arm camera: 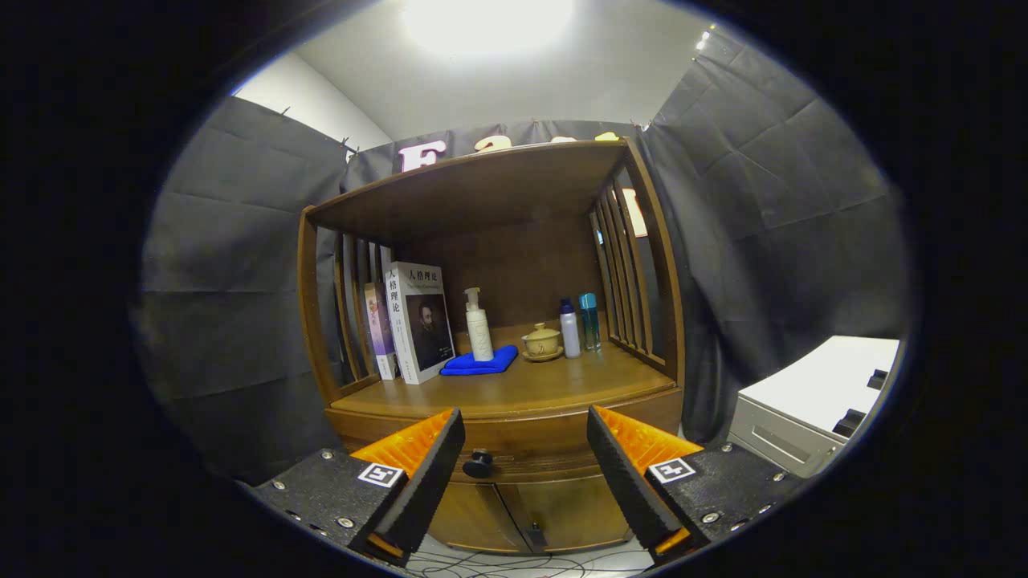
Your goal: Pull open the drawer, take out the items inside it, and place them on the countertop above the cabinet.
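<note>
Between the two fingers of the gripper [526, 482], a little toward the left one, sits the round dark knob [478, 463] of the drawer [522, 449]. The fingers are spread wide apart and hold nothing; none of them touches the knob or the wood. Seen from the midpoint of the fingertips, the knob lies at about ten o'clock and somewhat farther ahead, so the left finger is the nearer one. The drawer front runs as a long band from nine o'clock to three o'clock, just under the countertop [562, 385] of the wooden cabinet [514, 514], and it looks fully closed, so I judge that the task has not really begun and the first step is to grasp the knob. For this the gripper must, I think, shift slightly to the left and go forward until the knob stands evenly between the fingers, and then pull straight back along the viewing axis. On the countertop, well beyond the fingers, stand books [414, 321], a pump bottle [479, 325] on a blue cloth [482, 363], a small lidded cup [542, 341] and two little bottles [580, 323]; free wood remains in front of them for the items from the drawer.
</note>
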`<state>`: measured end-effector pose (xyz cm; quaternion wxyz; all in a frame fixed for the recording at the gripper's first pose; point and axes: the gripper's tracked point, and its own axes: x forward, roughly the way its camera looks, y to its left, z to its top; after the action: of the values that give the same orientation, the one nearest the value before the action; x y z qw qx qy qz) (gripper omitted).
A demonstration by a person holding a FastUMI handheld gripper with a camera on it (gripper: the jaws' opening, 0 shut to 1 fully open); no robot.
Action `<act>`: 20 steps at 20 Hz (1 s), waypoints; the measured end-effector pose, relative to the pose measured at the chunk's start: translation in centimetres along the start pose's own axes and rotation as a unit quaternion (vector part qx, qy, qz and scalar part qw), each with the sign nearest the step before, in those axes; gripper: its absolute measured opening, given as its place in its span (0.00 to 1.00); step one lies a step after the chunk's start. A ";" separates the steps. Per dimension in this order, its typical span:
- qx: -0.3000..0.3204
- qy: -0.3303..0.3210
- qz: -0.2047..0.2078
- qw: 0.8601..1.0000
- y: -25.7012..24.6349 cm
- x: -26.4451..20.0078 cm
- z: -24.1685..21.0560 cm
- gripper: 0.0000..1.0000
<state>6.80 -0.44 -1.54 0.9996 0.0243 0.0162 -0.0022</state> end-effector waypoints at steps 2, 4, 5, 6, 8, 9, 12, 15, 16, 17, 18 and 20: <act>0.004 0.010 0.003 1.000 0.4 1.3 -0.4 0.95; 0.001 0.017 0.007 1.000 1.1 2.7 -0.9 0.95; -0.003 0.019 0.009 1.000 1.5 3.4 -1.1 0.95; -0.008 0.021 0.012 1.000 1.9 4.0 -1.6 0.95; -0.020 0.030 0.017 0.999 2.6 5.1 -2.7 0.95; -0.024 0.034 0.018 0.999 2.8 5.5 -3.3 0.95; -0.023 0.055 0.025 0.998 3.8 7.1 -5.4 0.95; -0.034 0.071 0.027 0.997 4.6 8.7 -7.6 0.95; -0.038 0.076 0.026 0.996 4.6 9.1 -8.4 0.95; -0.041 0.084 0.024 0.995 4.6 9.7 -9.4 0.95; -0.044 0.093 0.023 0.994 4.6 10.1 -10.3 0.95; -0.048 0.108 0.022 0.993 4.6 10.7 -12.0 0.95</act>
<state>17.10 4.67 -13.69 0.9918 -0.0232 0.1233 0.0228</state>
